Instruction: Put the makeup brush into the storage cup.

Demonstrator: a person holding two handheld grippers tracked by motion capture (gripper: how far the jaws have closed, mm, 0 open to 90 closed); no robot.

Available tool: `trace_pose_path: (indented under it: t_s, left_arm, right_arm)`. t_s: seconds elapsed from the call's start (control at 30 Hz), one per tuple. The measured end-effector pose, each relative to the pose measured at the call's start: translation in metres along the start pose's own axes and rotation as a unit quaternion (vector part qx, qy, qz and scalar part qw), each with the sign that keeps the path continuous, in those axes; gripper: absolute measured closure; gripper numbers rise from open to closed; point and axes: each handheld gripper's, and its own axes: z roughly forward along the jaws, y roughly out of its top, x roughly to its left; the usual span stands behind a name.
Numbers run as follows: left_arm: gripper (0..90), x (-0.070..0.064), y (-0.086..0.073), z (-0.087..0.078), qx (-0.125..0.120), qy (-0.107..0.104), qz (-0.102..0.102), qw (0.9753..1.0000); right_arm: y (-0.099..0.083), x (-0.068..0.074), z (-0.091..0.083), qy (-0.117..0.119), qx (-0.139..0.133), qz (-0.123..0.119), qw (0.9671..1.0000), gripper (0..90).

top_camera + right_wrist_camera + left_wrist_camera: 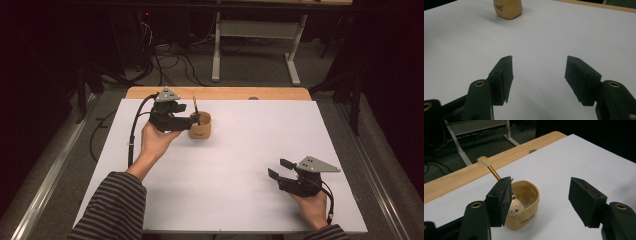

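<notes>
Hovering released beside the tan cup (pixel 200 127) near the bench's (pixel 240 165) far left edge, the left claw (pixel 541 200) seems poised to take the brush (pixel 489 167) standing inside, needing a lift toward its handle, while the right claw (pixel 537 77) waits released near the front right corner.

— What is seen under everything?
— A table (pixel 240 160), covered by a white sheet (pixel 250 145); its wooden edge (pixel 220 93) is left bare at the far side.

— And beyond it?
— A grey floor (pixel 250 65) is seen, where cables (pixel 170 55) are strewn beside a white stand (pixel 216 50).
</notes>
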Motion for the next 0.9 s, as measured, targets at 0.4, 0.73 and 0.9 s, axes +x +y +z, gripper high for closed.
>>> trace_pose_path:
  t_s: [0.4,0.73,0.9]
  left_arm:
    - [35.9,-0.004,-0.005,-0.023,-0.019,-0.007,0.007,0.9998]
    - [35.3,-0.001,-0.013,-0.040,-0.039,-0.018,-0.009,0.9990]
    - [35.2,0.000,-0.017,-0.048,-0.043,-0.015,-0.010,0.9989]
  right_arm:
    - [0.000,0.000,0.000,0.000,0.002,0.001,1.0000,41.4]
    - [0.000,0.002,-0.001,0.000,0.002,0.003,1.0000,41.4]
    - [0.000,0.001,-0.001,0.000,0.001,0.001,1.0000,41.5]
